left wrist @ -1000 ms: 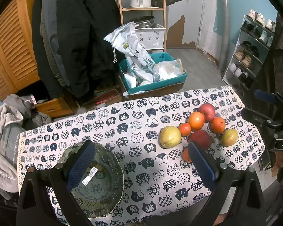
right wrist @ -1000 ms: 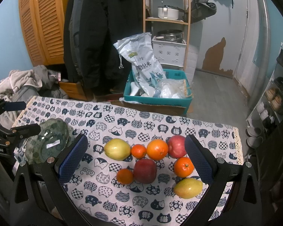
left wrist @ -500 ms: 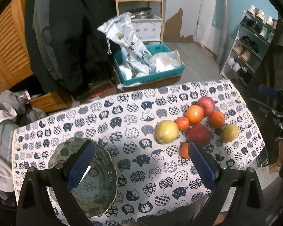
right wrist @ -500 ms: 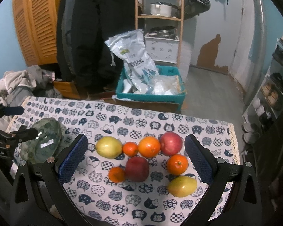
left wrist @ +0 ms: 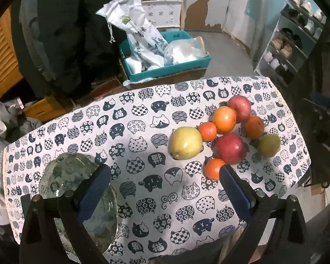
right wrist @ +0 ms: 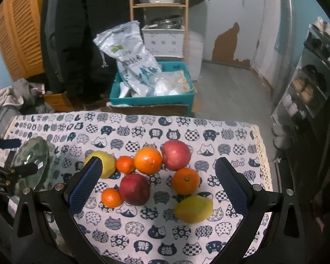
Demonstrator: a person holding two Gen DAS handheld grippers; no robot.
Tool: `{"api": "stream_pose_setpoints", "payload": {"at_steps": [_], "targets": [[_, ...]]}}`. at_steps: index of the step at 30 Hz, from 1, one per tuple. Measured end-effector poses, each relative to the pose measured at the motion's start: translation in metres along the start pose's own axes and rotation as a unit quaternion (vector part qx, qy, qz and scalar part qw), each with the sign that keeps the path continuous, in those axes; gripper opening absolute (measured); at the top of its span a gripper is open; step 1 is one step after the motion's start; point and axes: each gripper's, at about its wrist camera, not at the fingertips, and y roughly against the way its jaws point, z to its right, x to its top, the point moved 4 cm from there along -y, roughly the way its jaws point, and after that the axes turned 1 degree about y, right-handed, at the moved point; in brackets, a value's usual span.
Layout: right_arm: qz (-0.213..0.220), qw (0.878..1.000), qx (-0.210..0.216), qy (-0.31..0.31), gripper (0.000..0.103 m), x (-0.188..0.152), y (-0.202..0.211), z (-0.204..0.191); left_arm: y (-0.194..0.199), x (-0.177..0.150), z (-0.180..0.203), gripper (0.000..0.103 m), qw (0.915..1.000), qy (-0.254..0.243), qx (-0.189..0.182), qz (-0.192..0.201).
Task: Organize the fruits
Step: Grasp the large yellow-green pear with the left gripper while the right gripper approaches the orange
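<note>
— Cat-print tablecloth (right wrist: 143, 220): fruit pile (right wrist: 151, 171) toward three o'clock, glass bowl (left wrist: 77, 189) at nine. Both jaws apart, empty.
— Right gripper (right wrist: 156, 184) descending could scatter them; the left gripper (left wrist: 165, 187) perhaps clips the bowl.

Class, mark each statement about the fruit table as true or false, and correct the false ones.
1. Both grippers are open and hold nothing. True: the left gripper and right gripper are spread with no object between the fingers.
2. The glass bowl already holds two fruits. False: it holds no fruit.
3. There are two red apples on the tablecloth. True: one at the back, one nearer.
4. The fruits are scattered all over the table. False: they sit clustered on one side.
5. The blue crate stands on the table. False: it is on the floor behind.
</note>
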Motion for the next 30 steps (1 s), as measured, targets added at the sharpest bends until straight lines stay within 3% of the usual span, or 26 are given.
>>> {"api": "stream_pose_setpoints", "payload": {"at_steps": [18, 30], "targets": [[-0.073, 0.996, -0.007, -0.055, 0.1, -0.009, -0.072, 0.045, -0.066, 0.033, 0.023, 0.1, 0.9989, -0.004, -0.007, -0.046], [-0.109, 0.992, -0.014, -0.06, 0.1, -0.022, -0.102, 0.056, -0.105, 0.032, 0.027, 0.1, 0.9971, 0.001, -0.012, -0.075]]}}
